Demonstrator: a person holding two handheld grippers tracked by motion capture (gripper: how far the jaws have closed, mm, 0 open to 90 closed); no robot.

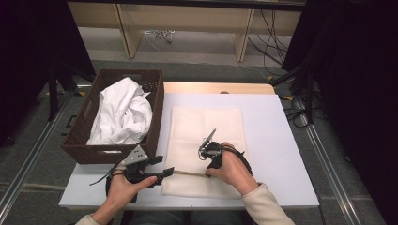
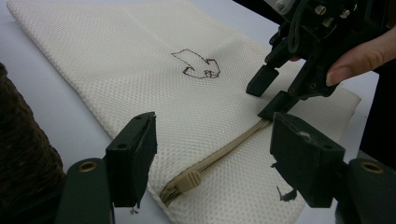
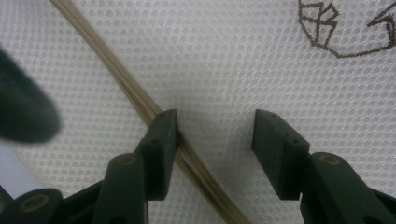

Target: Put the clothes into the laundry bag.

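The right tongs (image 1: 210,149) stood released, tips down on the cream mesh bag (image 1: 204,136) at mid-frame, one jaw touching the tan zipper (image 2: 219,156), nothing clamped between. The left tongs (image 1: 165,172) gaped too, level at the bag's lower-left edge, the zipper pull (image 2: 184,183) lying between their jaws, untouched. Both hands came in from the bottom. Bare white desk (image 1: 277,154) lay right of the bag; a wicker basket (image 1: 152,136) of white cloth (image 1: 123,112) crowded its left
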